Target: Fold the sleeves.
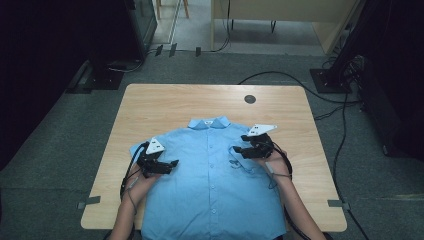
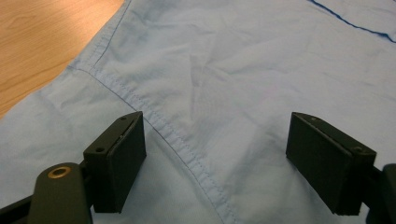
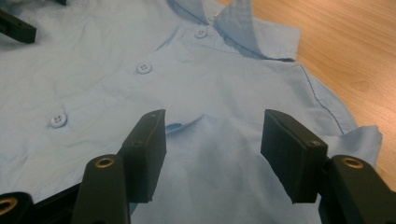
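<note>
A light blue button-up shirt point(image 1: 215, 185) lies front up on the wooden table point(image 1: 165, 100), its collar point(image 1: 209, 122) toward the far side. My left gripper point(image 1: 172, 164) hovers over the shirt's left shoulder, open. In the left gripper view its jaws stand wide apart above a stitched seam point(image 2: 187, 149), and my left gripper point(image 2: 215, 161) holds nothing. My right gripper point(image 1: 236, 150) is over the shirt's right chest and is open too. In the right gripper view my right gripper point(image 3: 212, 154) straddles a small raised fold of cloth point(image 3: 187, 125) without pressing it. White buttons point(image 3: 144, 68) run toward the collar point(image 3: 233, 23).
A round black grommet point(image 1: 250, 99) sits near the table's far edge. The shirt's hem reaches the near edge between the person's forearms. Cables point(image 1: 280, 75) and dark stands cross the grey floor behind the table. Bare wood lies to both sides of the shirt.
</note>
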Demonstrator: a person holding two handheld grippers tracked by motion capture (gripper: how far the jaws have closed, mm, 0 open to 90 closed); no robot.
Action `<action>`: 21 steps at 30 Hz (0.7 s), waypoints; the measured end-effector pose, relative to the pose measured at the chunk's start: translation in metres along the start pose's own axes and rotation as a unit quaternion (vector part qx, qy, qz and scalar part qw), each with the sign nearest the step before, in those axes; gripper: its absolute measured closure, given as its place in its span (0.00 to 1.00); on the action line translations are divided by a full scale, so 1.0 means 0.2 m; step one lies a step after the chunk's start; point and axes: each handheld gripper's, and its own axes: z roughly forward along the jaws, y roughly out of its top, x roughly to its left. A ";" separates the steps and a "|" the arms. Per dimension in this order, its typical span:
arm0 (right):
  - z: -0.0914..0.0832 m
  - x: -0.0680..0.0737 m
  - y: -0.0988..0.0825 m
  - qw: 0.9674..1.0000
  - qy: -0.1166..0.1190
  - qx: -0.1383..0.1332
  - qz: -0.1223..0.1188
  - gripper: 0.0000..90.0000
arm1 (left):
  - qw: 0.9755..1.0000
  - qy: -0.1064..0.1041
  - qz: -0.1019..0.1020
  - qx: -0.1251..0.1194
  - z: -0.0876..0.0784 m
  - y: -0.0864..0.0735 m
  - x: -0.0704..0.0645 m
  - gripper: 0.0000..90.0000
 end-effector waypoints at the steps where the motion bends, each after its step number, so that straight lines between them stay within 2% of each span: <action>1: 0.00 0.00 0.00 1.000 0.000 0.000 0.001 0.42 | 1.000 0.000 0.000 0.000 0.00 0.00 0.00 0.22; 4: -0.01 -0.01 0.00 1.000 -0.001 -0.002 0.000 0.40 | 1.000 0.000 0.000 0.000 0.00 0.00 0.00 0.22; 5: -0.02 -0.01 -0.01 1.000 -0.003 -0.003 -0.009 0.40 | 1.000 0.000 0.000 0.000 0.00 0.00 0.00 0.22; 6: -0.02 -0.01 -0.01 1.000 -0.003 -0.003 -0.009 0.37 | 1.000 0.000 0.000 0.000 0.00 0.00 0.00 0.22; 21: -0.07 -0.04 -0.03 1.000 0.004 -0.006 -0.007 0.33 | 1.000 0.000 0.000 0.000 0.00 0.00 0.00 0.22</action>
